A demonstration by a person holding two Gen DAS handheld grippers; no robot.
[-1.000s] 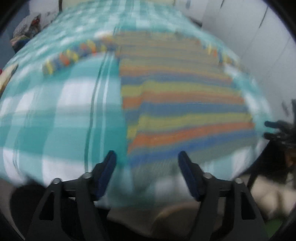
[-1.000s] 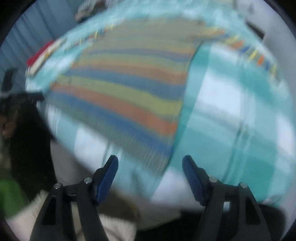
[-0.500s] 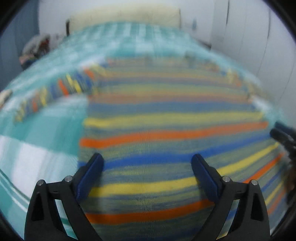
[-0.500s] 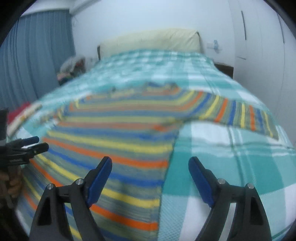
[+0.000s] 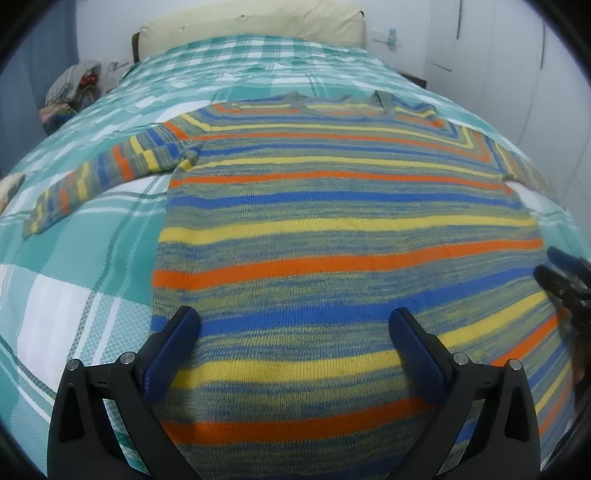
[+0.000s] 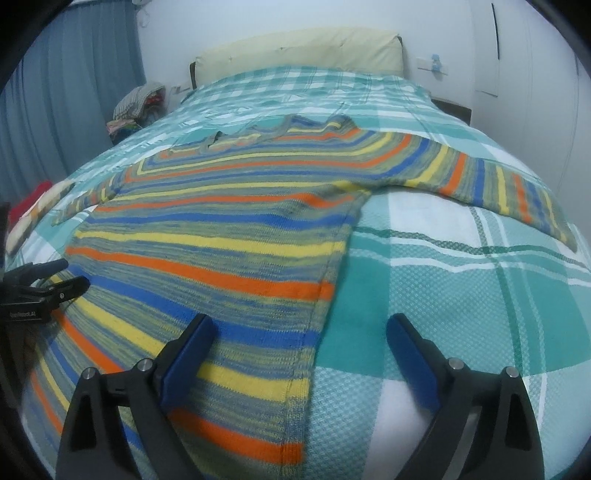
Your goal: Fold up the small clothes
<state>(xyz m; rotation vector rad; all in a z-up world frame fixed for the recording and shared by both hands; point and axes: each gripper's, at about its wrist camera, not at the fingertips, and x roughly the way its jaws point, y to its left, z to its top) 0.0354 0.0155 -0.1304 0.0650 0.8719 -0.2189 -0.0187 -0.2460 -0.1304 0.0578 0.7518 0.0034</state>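
Observation:
A striped knit sweater [image 5: 332,229] in orange, yellow, blue and grey-green lies flat on the bed, neck away from me, both sleeves spread out sideways. My left gripper [image 5: 295,332] is open and empty, low over the sweater's lower left part. My right gripper [image 6: 299,339] is open and empty over the sweater's [image 6: 229,251] right side edge near the hem. The right sleeve [image 6: 498,188] reaches out to the right. Each gripper shows at the edge of the other's view: the right one [image 5: 565,280], the left one [image 6: 48,280].
The bed has a teal and white checked cover [image 6: 461,288] and a cream pillow [image 5: 251,22] at the head. A pile of clothes [image 5: 70,92] sits at the far left. White wardrobe doors [image 5: 509,74] stand on the right, a blue curtain [image 6: 55,92] on the left.
Both grippers have moved forward and down over the sweater from beyond the foot of the bed. The views have steadied. Both stay open.

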